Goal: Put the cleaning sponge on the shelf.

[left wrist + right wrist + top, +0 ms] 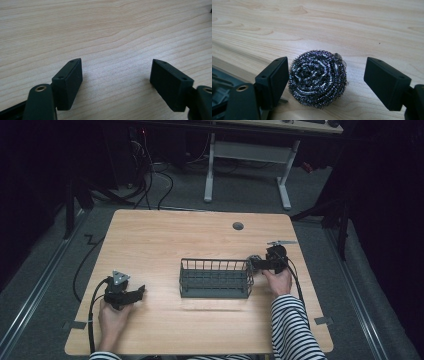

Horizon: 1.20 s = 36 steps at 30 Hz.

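A round steel-wool scourer [317, 78] lies on the wooden table between the open jaws of my right gripper [325, 80]; the left jaw is close against it, the right jaw stands apart. From above, the scourer [253, 260] sits just right of a dark wire basket [215, 278], with the right gripper [257, 264] around it. My left gripper [141, 291] rests low at the table's front left, open, with bare wood between its jaws [116, 80].
The table [165, 235] has a round cable hole [238, 226] near its far edge. Cables trail off the left side to the floor. Another desk's white legs [209, 167] stand beyond the table.
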Motion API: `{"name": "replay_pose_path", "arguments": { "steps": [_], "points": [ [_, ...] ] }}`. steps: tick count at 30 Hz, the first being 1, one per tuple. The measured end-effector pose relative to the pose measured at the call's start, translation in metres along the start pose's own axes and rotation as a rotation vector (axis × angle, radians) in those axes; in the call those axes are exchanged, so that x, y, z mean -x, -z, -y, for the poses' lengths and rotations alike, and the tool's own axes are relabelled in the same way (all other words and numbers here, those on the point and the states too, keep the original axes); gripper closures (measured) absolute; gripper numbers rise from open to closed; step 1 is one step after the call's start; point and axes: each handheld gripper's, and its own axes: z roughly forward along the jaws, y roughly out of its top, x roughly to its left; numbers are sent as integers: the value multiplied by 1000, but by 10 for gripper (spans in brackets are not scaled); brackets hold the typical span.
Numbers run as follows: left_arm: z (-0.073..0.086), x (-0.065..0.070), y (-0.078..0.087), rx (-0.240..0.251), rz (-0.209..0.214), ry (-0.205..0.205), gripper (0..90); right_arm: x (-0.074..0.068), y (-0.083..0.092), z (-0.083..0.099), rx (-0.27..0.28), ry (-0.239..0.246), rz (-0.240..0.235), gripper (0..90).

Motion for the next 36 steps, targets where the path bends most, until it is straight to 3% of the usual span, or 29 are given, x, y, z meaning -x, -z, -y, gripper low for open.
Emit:
{"name": "replay_pose_path", "arguments": {
  "steps": [8, 13, 19, 27, 36],
  "points": [
    [0, 0, 0, 0, 0, 0, 264, 0, -10, 2, -24, -18, -42, 202],
    [0, 0, 0, 0, 0, 0, 264, -1, -19, 6, -70, -23, -53, 258],
    [0, 0, 0, 0, 0, 0, 263, -4, -19, 7, -68, -13, -48, 336],
    [0, 0, 0, 0, 0, 0, 264, -5, -10, 6, -37, -5, -44, 367],
    [0, 0, 0, -1, 1, -1, 264, -5, 15, 1, 9, 25, -45, 374]
  ]
}}
